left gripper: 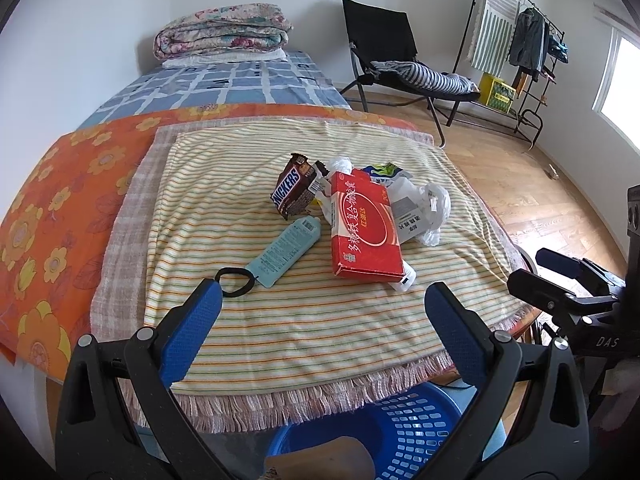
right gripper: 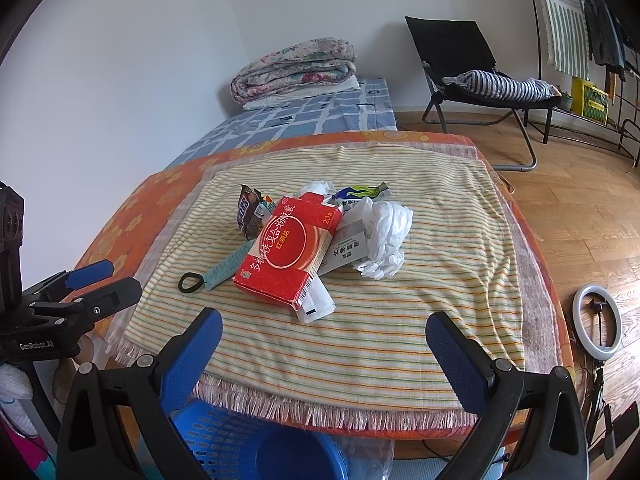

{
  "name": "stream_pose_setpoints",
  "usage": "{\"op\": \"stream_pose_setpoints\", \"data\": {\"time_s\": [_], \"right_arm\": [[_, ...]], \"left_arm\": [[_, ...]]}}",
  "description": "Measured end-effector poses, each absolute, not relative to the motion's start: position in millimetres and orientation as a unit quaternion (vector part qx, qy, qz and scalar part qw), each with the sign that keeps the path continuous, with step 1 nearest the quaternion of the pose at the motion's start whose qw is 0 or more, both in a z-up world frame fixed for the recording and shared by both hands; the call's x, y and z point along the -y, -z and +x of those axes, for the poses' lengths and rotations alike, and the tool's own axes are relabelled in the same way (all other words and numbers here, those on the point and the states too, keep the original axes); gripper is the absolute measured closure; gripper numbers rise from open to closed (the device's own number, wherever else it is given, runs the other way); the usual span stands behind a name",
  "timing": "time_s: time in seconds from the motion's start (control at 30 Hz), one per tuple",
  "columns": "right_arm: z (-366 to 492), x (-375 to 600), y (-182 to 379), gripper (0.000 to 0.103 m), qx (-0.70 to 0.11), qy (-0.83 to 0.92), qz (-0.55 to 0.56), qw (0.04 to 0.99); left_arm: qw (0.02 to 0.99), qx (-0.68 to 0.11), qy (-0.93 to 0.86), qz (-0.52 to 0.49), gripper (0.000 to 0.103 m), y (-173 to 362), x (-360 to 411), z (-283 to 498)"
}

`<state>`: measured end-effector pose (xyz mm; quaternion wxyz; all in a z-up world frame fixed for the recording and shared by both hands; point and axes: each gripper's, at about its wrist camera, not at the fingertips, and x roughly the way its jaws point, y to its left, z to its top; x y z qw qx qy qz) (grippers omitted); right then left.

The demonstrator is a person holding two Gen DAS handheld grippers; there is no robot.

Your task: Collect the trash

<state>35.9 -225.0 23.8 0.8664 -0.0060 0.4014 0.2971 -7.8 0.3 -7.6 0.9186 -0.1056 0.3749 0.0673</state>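
Nearest, at six o'clock below the table edge, sits the blue perforated plastic basket [left gripper: 404, 436], the likely place for the trash; above it the left gripper [left gripper: 323, 304] and the right gripper [right gripper: 324, 332] both hang released, jaws spread wide and holding nothing, short of the pile; on the yellow striped fringed cloth [left gripper: 304, 332] the closest piece is the red printed cardboard box [left gripper: 366, 228] at twelve o'clock, resting on a white packet; at eleven o'clock lies the teal flat tube with a black loop [left gripper: 284, 250], beyond it the brown Snickers wrapper [left gripper: 294, 190]; at one o'clock the crumpled white plastic bag [right gripper: 386, 236]; I judge it best to close across the box's narrow sides first, lifting straight up so loose scraps stay put
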Motion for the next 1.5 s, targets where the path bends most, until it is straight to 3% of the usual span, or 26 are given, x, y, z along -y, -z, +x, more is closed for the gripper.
{"op": "stream_pose_setpoints", "data": {"time_s": [0.9,1.5], "right_arm": [[47,237,-27,0.000,-0.399,-0.292,0.010,0.869],[102,247,-32,0.000,-0.423,-0.288,0.053,0.858]], "left_arm": [[0.910,-0.399,-0.057,-0.097,0.000,20,16,10],[0.877,-0.472,-0.021,-0.089,0.000,54,45,89]]}}
